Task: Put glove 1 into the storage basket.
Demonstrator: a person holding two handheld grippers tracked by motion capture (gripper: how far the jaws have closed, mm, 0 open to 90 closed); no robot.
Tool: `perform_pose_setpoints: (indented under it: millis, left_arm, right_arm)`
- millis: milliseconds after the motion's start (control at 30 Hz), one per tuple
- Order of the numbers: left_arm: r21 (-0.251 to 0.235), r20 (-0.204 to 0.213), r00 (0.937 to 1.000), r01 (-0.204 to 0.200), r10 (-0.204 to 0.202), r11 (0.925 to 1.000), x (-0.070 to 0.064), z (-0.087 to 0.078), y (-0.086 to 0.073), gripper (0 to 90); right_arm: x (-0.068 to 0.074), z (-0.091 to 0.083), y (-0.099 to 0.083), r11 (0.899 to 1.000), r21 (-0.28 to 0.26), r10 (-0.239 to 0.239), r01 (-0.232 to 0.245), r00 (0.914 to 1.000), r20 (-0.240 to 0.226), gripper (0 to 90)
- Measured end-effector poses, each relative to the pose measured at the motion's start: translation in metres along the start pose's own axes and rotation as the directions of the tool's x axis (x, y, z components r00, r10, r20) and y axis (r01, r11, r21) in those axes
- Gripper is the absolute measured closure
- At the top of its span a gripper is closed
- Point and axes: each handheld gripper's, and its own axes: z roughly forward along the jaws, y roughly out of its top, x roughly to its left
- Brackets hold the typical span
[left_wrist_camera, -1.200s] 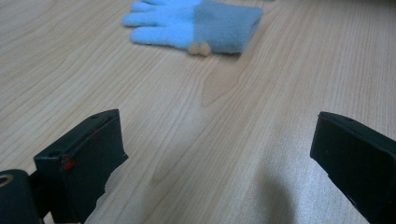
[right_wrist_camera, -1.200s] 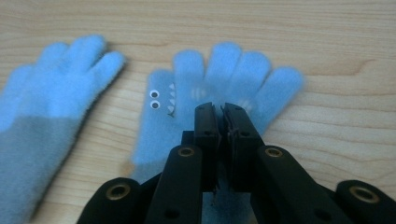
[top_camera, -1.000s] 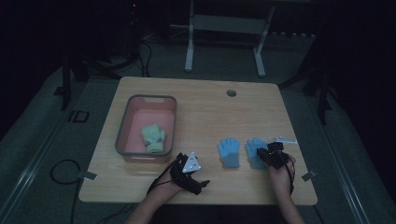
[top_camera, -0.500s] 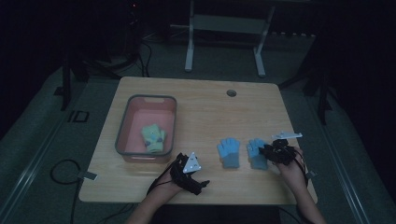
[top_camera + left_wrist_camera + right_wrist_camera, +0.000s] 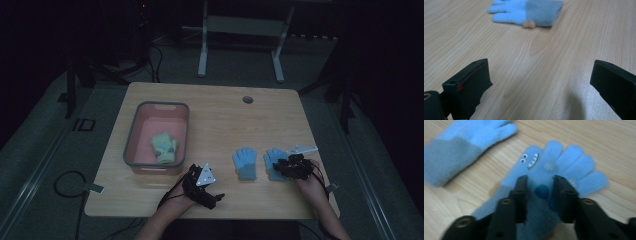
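Two blue gloves with grey cuffs lie side by side on the wooden table (image 5: 225, 120). The right glove (image 5: 273, 158) (image 5: 564, 162) has a small monster face on its thumb. My right gripper (image 5: 286, 167) (image 5: 539, 182) is down on its pald and cuff, jaws pinched on a fold of the fabric. The left glove (image 5: 245, 162) (image 5: 466, 140) (image 5: 524, 11) lies flat and free. My left gripper (image 5: 214, 196) (image 5: 541, 82) hovers low over bare wood near the front edge, jaws wide open, nothing between them, with the left glove some way ahead of it.
A pink bin with a grey rim (image 5: 131, 145) stands at the table's left and holds a pale green glove (image 5: 164, 146). A round cable hole (image 5: 247, 99) sits near the far edge. A metal frame (image 5: 240, 30) stands on the floor beyond the table.
The right hand has shifted slightly back toward the front edge and settled on the right glove. The left gripper and the left glove have not moved.
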Motion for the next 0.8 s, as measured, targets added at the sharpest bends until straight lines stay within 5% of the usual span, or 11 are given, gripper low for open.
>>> perform_pose_setpoints:
  millis: [200,367,800]
  left_arm:
    - [-0.004,0.01,0.9999,0.003,-0.003,1.0,0.0,0.0,0.0,3.1]
    - [-0.013,0.01,0.9999,-0.001,0.002,0.9999,-0.001,-0.001,0.001,3.1]
    - [-0.005,0.014,0.9999,-0.002,0.002,1.0,0.0,0.0,0.0,3.1]
  right_arm:
    - [0.005,0.0,0.001,0.999,0.002,0.032,-0.032,0.9985,0.044,84.0]
    - [0.006,-0.003,0.005,0.998,0.005,0.055,-0.055,0.9971,0.053,85.6]
    - [0.022,-0.048,0.054,0.991,-0.127,0.033,-0.03,0.9992,0.02,85.7]
